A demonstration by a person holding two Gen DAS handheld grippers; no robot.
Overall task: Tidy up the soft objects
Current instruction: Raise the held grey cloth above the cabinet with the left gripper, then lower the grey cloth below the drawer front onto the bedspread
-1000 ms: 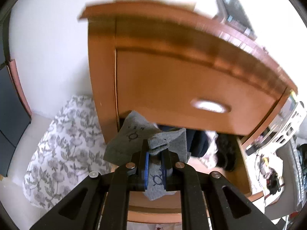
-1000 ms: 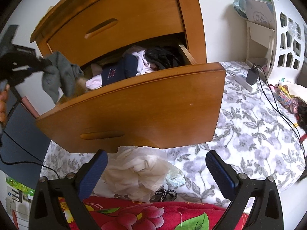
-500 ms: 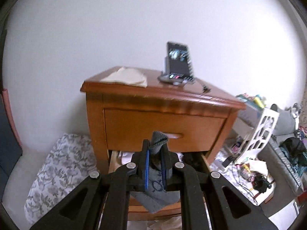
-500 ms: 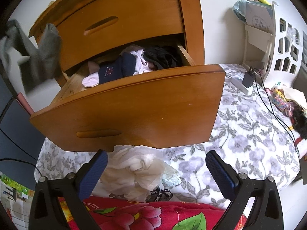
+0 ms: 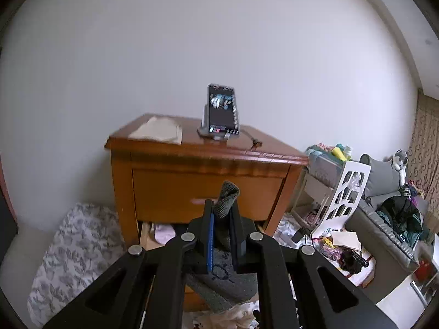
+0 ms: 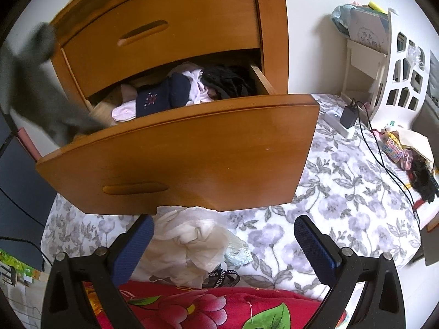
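The left claw is clenched on a gray sock. The sock's top pokes up from between the pads and the rest hangs down under the claw, so its long way runs up and down. In the right wrist view the same gray sock shows as a blur at the far left, up beside the wooden nightstand. The open drawer sits below and in front of the left claw, so the sock looks free of the drawer. The right claw is spread wide with nothing in it. It hangs just in front of the drawer, over a crumpled white cloth that lies on the flowered bedspread. The right claw is the nearer one to that white cloth and to the drawer. Inside the drawer lie a navy sock, some pink and white things, and a dark bundle at the right end. On top of the nightstand sit a folded beige cloth and a phone on a stand.
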